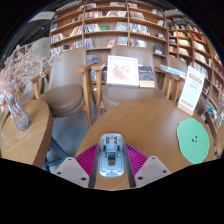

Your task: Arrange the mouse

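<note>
A pale blue, see-through mouse [111, 160] sits between my gripper's [111, 148] two fingers, its nose pointing away from me. Both magenta pads [88, 159] press against its sides, so the gripper is shut on it. The mouse is held over the near part of a round wooden table [150, 120]. A round green mat [194, 137] lies on the table to the right, beyond the fingers.
A glass vase with dried stems [16, 108] stands on the table's left side. A standing card [190, 90] is at the right. Wooden chairs [70, 85] and a display table with books [125, 72] stand beyond, with bookshelves [110, 25] behind.
</note>
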The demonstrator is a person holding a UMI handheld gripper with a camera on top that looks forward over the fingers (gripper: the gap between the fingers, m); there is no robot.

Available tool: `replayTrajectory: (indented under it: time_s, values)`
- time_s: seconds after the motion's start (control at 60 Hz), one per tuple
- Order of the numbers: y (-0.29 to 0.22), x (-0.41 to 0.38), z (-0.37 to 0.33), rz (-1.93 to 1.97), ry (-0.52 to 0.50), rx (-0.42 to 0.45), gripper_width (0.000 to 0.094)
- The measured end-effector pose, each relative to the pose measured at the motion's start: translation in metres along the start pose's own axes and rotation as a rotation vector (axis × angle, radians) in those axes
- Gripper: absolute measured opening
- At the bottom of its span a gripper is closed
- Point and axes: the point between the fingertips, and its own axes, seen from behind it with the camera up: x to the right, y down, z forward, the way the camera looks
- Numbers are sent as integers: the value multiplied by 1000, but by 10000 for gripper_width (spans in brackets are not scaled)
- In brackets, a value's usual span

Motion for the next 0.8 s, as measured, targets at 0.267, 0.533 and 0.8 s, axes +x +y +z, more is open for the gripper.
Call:
replayTrajectory:
  time_s: [0.267, 0.533, 0.8]
  values:
    - [-52, 33, -52, 49, -52, 87, 400]
    - [-100, 194, -74, -18, 98, 166, 401]
    - [-32, 330, -19, 57, 208, 27, 400]
